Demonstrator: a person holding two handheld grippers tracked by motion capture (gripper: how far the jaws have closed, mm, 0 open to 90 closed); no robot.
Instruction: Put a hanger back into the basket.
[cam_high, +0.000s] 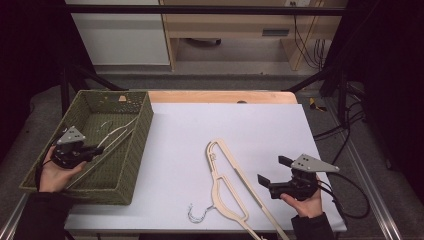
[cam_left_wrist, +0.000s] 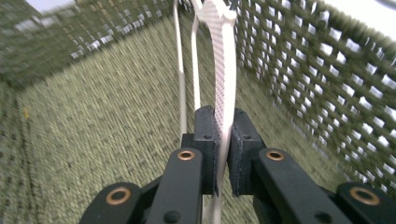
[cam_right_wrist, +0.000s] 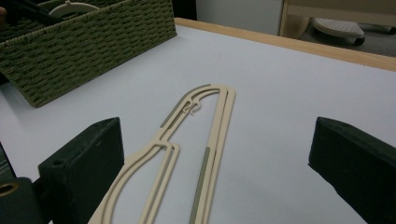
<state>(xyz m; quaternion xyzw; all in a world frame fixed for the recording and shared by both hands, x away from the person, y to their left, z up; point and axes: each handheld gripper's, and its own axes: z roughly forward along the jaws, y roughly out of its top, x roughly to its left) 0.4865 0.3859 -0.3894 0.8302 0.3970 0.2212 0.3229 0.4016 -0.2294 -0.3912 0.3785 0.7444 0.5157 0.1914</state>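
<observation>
A white hanger (cam_high: 116, 134) lies slanted inside the green woven basket (cam_high: 142, 131) at the table's left. My left gripper (cam_high: 95, 149) is shut on that white hanger (cam_left_wrist: 223, 79), its jaws pinching the flat bar low inside the basket (cam_left_wrist: 327, 88). A cream hanger (cam_high: 231, 184) with a metal hook (cam_high: 199, 214) lies flat on the white table sheet. My right gripper (cam_high: 271, 171) stands open just right of it, jaws wide apart. In the right gripper view the cream hanger (cam_right_wrist: 205, 140) runs between and beyond the jaws, with the gripper (cam_right_wrist: 217, 163) above it.
The white sheet (cam_high: 260, 125) covers the wooden table (cam_high: 220, 96). The basket (cam_right_wrist: 79, 51) stands along the left edge. Black frame bars and cables (cam_high: 345, 135) run beside the table's right side. A cabinet and a desk stand beyond the far edge.
</observation>
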